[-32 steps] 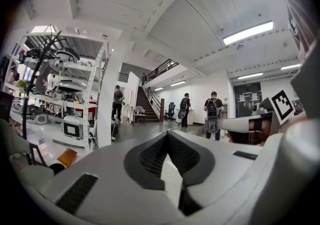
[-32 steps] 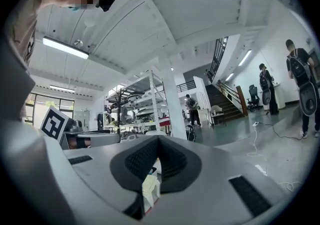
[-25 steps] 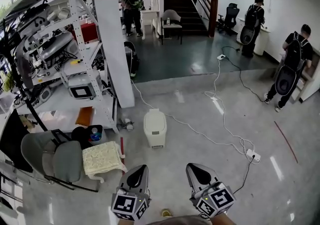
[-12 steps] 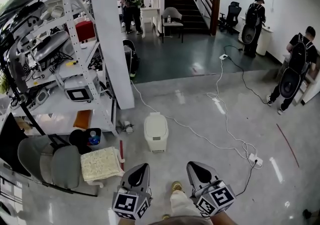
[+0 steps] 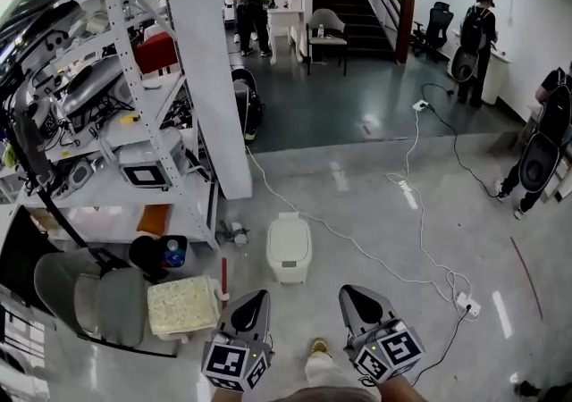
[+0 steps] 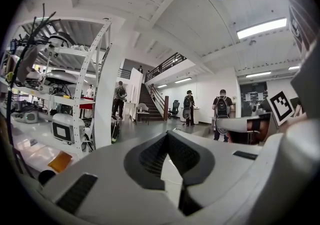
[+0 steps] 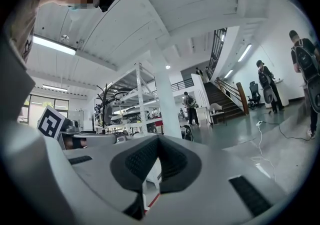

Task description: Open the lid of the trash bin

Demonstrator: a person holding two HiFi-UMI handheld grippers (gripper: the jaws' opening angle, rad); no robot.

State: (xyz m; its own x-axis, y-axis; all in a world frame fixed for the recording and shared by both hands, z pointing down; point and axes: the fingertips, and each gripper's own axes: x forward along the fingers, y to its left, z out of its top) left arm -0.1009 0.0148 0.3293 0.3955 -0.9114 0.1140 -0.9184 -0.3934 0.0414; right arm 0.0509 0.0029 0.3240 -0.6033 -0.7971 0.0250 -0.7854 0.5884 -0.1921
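The white trash bin (image 5: 290, 248) stands on the grey floor with its lid down, just right of the shelving rack's foot. Both grippers are held low at the bottom of the head view, short of the bin and pointing toward it. My left gripper (image 5: 253, 300) is shut with nothing in it, and so is my right gripper (image 5: 355, 296). In the left gripper view the jaws (image 6: 167, 134) meet at their tips, with a pale shape, probably the bin, showing through the gap behind them. The right gripper (image 7: 159, 138) looks the same in its own view.
A white pillar (image 5: 210, 79) and a metal shelving rack (image 5: 107, 114) stand left of the bin. A grey chair (image 5: 89, 297), a cream cushion (image 5: 183, 304), a black bucket (image 5: 159, 253) and a red stick (image 5: 223, 273) lie front left. A white cable (image 5: 393, 271) runs to a power strip (image 5: 466, 304). People (image 5: 474, 29) stand far back.
The view has moved forward, so the bin now lies closer to both grippers. A shoe has come into view at the bottom. Both grippers stay shut.
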